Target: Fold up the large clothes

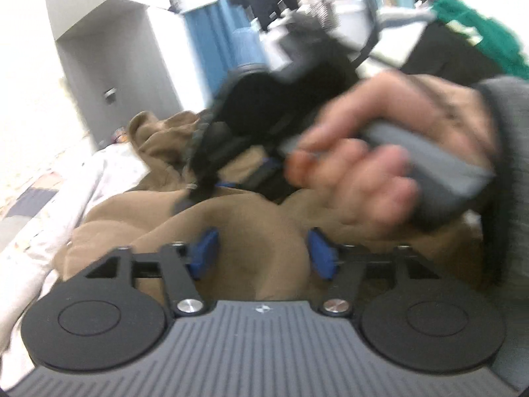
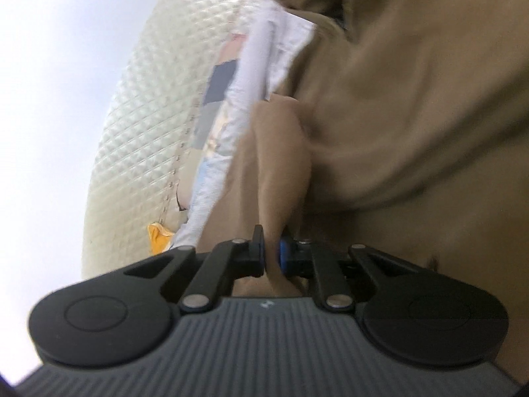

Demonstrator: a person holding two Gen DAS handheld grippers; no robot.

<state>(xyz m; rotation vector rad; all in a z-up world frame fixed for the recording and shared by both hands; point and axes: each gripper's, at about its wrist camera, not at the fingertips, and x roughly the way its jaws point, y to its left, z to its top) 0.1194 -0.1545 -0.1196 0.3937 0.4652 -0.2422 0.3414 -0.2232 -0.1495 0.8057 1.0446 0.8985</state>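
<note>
the brown garment lies crumpled on a pale patterned sheet. the left gripper has its blue pads well apart; brown cloth bulges up between them, and neither pad presses it. in the right wrist view the right gripper is pinched tight on a narrow fold of the same garment, which climbs from the pads toward 12 o'clock and spreads to 2 o'clock. in the left view the right hand sits at 2 o'clock.
</note>
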